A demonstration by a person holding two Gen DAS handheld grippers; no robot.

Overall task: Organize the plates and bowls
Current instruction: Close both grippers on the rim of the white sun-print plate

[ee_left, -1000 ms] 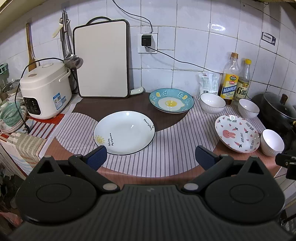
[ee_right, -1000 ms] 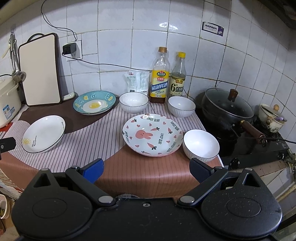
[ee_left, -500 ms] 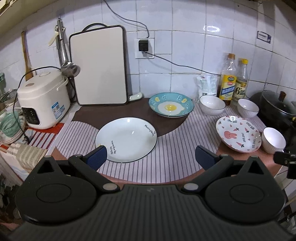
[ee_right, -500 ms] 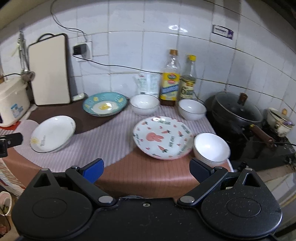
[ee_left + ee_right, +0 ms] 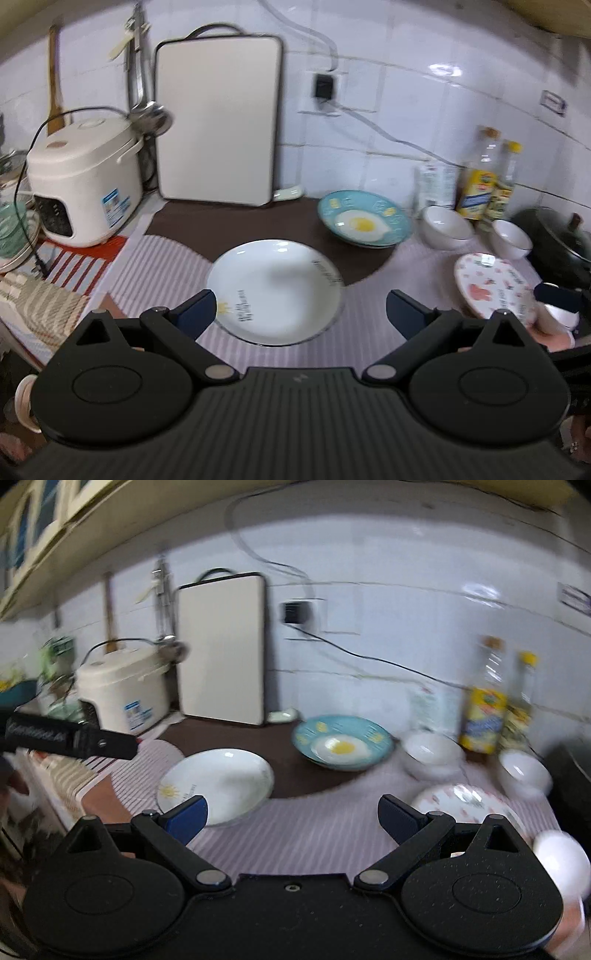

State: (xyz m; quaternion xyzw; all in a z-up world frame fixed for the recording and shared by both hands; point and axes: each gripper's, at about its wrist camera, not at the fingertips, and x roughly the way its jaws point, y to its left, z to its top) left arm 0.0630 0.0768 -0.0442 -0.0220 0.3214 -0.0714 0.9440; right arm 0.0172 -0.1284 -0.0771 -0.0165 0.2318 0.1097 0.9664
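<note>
Plates and bowls lie spread over the striped mat on the bench [image 5: 362, 332], none stacked. Nearest, the left gripper [image 5: 300, 308] hangs with fingers spread and empty just short of the white plate [image 5: 275, 291], closer than a second ago; the right gripper [image 5: 291, 814], fingers also spread and empty, has swung left and now faces that white plate [image 5: 218, 781] rather than the rabbit plate [image 5: 461, 801]. Only the right view shows the nearest white bowl [image 5: 561, 864] whole; the left view shows the rabbit plate [image 5: 493, 284] partly hidden. Behind sit the blue egg plate [image 5: 364, 221], two white bowls [image 5: 445, 227] [image 5: 511, 236] and two bottles [image 5: 480, 181] at the wall. Motion blur leaves the plate lettering and bottle labels unreadable.
</note>
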